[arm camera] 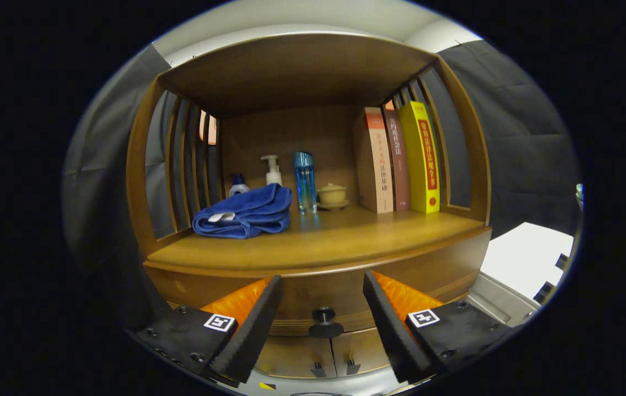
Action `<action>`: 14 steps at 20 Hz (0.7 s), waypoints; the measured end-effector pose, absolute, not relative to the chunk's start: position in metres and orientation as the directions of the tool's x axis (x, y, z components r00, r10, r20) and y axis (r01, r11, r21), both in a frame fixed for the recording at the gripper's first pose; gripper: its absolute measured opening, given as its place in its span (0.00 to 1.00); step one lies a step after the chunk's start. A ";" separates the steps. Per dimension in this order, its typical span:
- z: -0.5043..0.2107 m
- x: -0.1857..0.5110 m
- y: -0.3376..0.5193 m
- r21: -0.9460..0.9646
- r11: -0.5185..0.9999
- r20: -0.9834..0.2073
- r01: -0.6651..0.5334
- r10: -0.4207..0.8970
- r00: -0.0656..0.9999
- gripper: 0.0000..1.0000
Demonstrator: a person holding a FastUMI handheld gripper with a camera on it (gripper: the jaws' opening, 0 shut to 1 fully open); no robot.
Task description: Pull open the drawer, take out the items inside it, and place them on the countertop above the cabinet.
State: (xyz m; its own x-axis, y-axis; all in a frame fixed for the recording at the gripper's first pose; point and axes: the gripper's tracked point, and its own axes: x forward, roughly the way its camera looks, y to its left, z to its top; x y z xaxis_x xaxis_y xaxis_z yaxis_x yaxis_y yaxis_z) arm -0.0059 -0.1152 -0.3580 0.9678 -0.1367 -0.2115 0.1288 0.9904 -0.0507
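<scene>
Tongs facing the closed drawer
The tongs (323, 300) stand wide apart, the drawer (313, 297) and its knob (324, 322) between the fingers; a blue towel (244, 214) lies on the table (313, 242).

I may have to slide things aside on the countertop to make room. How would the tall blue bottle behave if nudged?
The blue bottle is tall and narrow on a small base, so it would probably tip rather than slide. It looks like clear glass or hard plastic, likely slick and possibly breakable. The lidded cup stands close beside it. The claw is open, straddling the drawer knob.
</scene>
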 end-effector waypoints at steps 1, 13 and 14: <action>-0.368 -0.005 -0.117 -0.056 0.990 -0.225 0.130 -0.139 0.964 0.99; -0.424 0.001 -0.126 -0.046 0.991 -0.311 0.125 -0.134 0.941 0.67; -0.423 -0.001 -0.124 -0.026 0.991 -0.317 0.129 -0.130 0.939 0.61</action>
